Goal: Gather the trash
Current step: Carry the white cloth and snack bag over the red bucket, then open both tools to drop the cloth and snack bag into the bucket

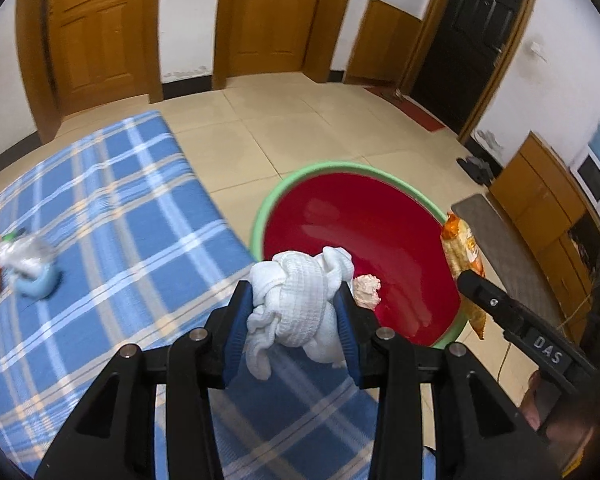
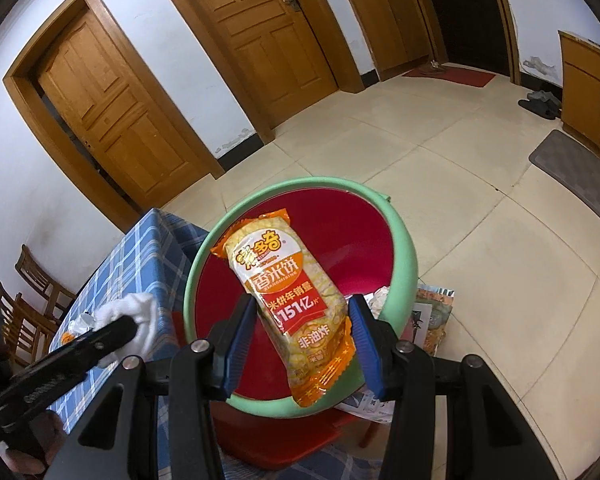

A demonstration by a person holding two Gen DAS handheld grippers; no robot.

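Left tool (image 1: 298,300), at lower centre of its view, is pinching a wadded white cloth (image 1: 300,300) between blue pads, at the near rim of the red basin (image 1: 360,216) with the green edge. We are also seeing a small pale crumpled scrap (image 1: 367,289) lying inside the basin. Right tool (image 2: 304,336) is gripping an orange rice-cracker packet (image 2: 292,304) by its lower half, hanging over the same basin. More litter (image 1: 20,260) is lying at the left edge of the left view on the blue checked counter (image 1: 120,208), blurred.
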